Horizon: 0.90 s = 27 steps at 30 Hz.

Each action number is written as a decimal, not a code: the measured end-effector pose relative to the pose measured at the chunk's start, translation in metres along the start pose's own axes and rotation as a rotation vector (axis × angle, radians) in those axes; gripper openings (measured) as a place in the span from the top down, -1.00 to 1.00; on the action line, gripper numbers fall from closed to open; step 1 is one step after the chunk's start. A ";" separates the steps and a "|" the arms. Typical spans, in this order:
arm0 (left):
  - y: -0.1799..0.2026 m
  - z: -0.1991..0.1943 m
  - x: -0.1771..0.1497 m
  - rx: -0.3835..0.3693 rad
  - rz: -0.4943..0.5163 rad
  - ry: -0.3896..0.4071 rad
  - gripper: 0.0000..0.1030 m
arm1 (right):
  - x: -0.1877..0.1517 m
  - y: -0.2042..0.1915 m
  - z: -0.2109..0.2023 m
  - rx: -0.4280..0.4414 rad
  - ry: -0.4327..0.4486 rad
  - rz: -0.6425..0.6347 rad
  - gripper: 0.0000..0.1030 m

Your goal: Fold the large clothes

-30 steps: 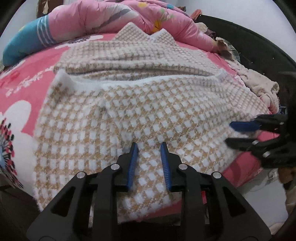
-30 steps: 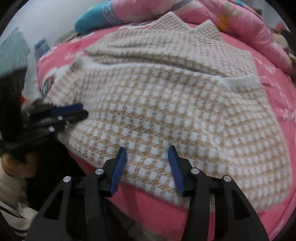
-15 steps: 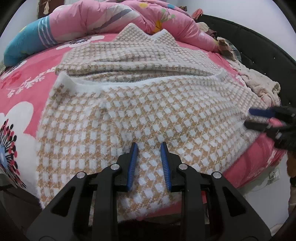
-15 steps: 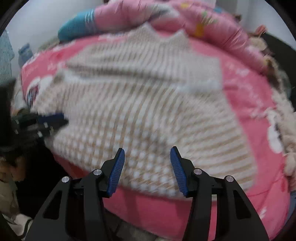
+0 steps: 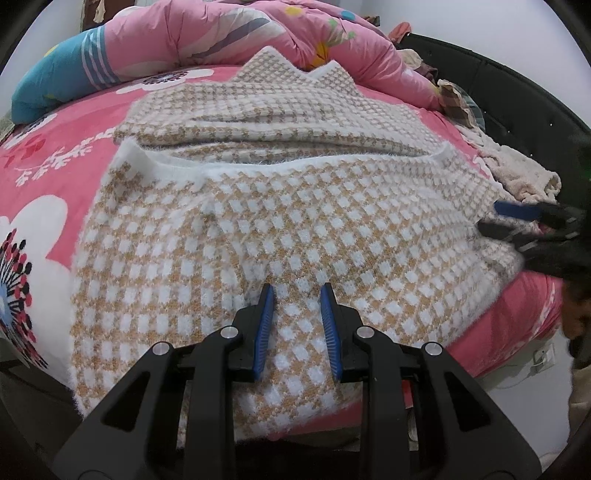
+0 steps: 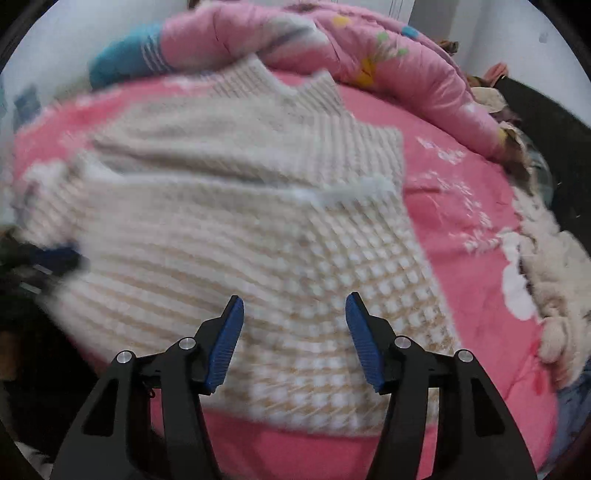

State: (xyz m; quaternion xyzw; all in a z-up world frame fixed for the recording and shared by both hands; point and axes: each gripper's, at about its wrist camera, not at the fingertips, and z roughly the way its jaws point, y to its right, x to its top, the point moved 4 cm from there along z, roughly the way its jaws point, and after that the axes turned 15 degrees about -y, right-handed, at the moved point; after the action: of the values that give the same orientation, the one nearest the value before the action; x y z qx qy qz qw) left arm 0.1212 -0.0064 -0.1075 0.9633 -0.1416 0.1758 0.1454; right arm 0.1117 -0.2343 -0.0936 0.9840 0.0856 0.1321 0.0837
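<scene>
One pink floral bed sheet [image 5: 55,155]. One pink quilt [image 5: 229,33], bunched at far edge. One checked beige-white sweater [image 5: 280,229], spread flat mid-bed. Two grippers: left gripper [image 5: 297,295] narrowly parted, empty, above hem; right gripper [image 6: 295,306] just opening wide, empty, over sweater's side.

Left gripper [image 5: 297,295] and right gripper [image 6: 294,308]: matte black angular frames with triangular cut-outs, silver round screw heads at pivots, finely ribbed blue pads [image 6: 364,341] lining inner finger faces.
</scene>
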 end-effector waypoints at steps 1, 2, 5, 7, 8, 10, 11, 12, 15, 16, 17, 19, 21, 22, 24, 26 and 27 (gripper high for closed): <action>-0.001 -0.001 0.000 -0.012 -0.004 0.000 0.50 | -0.002 0.003 0.027 0.013 -0.049 0.001 -0.29; -0.001 -0.003 0.001 -0.019 -0.009 -0.002 0.50 | -0.002 0.010 0.032 0.054 -0.050 0.021 -0.30; -0.001 -0.014 0.002 -0.016 -0.016 -0.005 0.27 | 0.007 0.022 0.015 0.113 -0.055 0.065 -0.35; 0.002 -0.024 0.004 -0.017 -0.011 0.019 -0.13 | 0.014 0.028 0.003 0.116 -0.026 0.082 -0.47; 0.004 -0.031 0.007 -0.014 -0.006 0.041 -0.19 | 0.017 0.028 -0.006 0.140 -0.002 0.087 -0.52; 0.008 -0.040 0.013 0.000 0.004 0.068 -0.46 | 0.021 0.029 -0.020 0.195 0.038 0.097 -0.63; 0.010 -0.043 0.018 0.014 0.004 0.079 -0.53 | 0.025 0.028 -0.027 0.226 0.061 0.098 -0.63; 0.010 -0.044 0.022 0.025 0.002 0.084 -0.62 | 0.027 0.028 -0.031 0.239 0.077 0.098 -0.67; 0.001 -0.032 0.036 0.094 -0.053 0.056 -0.63 | 0.031 0.024 -0.039 0.274 0.108 0.104 -0.75; -0.004 -0.025 0.040 0.104 -0.084 0.038 -0.63 | 0.035 0.022 -0.035 0.281 0.103 0.111 -0.75; -0.009 -0.018 0.043 0.112 -0.112 0.022 -0.63 | 0.042 0.023 -0.027 0.286 0.095 0.115 -0.75; -0.023 0.003 0.045 0.154 -0.181 -0.049 -0.63 | 0.040 0.014 -0.023 0.306 0.083 0.122 -0.75; -0.025 0.009 0.042 0.167 -0.185 -0.047 -0.68 | 0.041 0.007 -0.005 0.300 0.046 0.121 -0.75; -0.023 0.009 0.041 0.174 -0.183 -0.039 -0.71 | 0.041 0.002 0.015 0.269 -0.004 0.109 -0.84; -0.018 0.012 0.041 0.202 -0.177 -0.050 -0.75 | 0.036 0.001 0.026 0.303 -0.012 0.136 -0.87; -0.016 0.013 0.042 0.208 -0.178 -0.047 -0.78 | 0.038 0.006 0.026 0.345 -0.018 0.154 -0.87; -0.016 0.013 0.042 0.206 -0.183 -0.045 -0.81 | 0.039 0.007 0.025 0.348 -0.024 0.157 -0.87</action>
State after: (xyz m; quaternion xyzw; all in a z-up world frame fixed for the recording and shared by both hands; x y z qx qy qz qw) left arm 0.1678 -0.0056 -0.1067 0.9857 -0.0378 0.1539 0.0580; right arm 0.1563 -0.2370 -0.1070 0.9888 0.0293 0.1098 -0.0971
